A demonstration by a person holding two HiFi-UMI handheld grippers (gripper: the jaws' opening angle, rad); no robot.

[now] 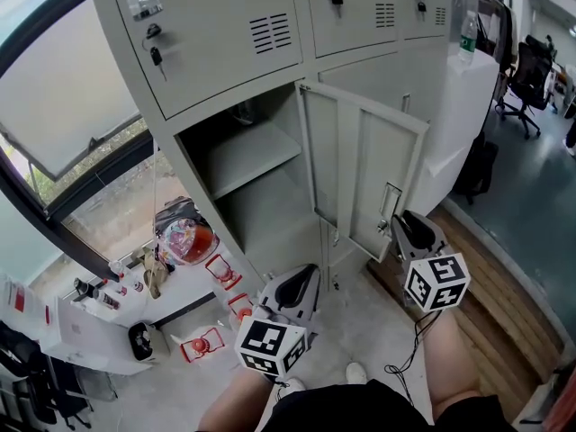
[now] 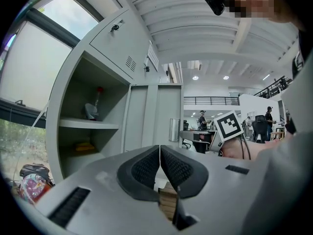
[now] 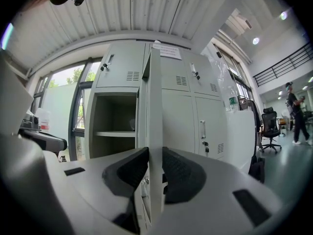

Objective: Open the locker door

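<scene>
Here the locker door (image 1: 369,174) stands swung out in the middle of the head view, reaching from the cabinet's centre post down toward the lower right. It is pale grey sheet metal like the rest of the locker bank (image 1: 216,25). Its inner face is turned to the camera, showing two long upright pressed panels with a raised rib between them. A small lock housing (image 1: 390,203) sits on that inner face close to the free edge, low on the door. In the right gripper view the door (image 3: 155,106) is seen edge-on, a thin grey upright strip running from the top of the cabinet down through the centre of the frame. In the left gripper view it (image 2: 156,114) shows as a flat ribbed panel right of the opening.

The right gripper (image 1: 400,223) is at the door's free edge beside the lock housing. Its jaws are clamped on the door's edge, one dark ribbed pad (image 3: 127,173) on each side of the metal.

The left gripper (image 1: 304,282) hangs lower, centre-bottom of the head view, well apart from the door. Its jaws are closed together, the pads (image 2: 144,170) meeting with nothing between them.

Left of the door the compartment (image 1: 270,214) lies open, grey inside, with one shelf (image 1: 247,156) across it. The closed doors above carry louvred vents (image 1: 272,32) and hanging keys (image 1: 155,57).
</scene>
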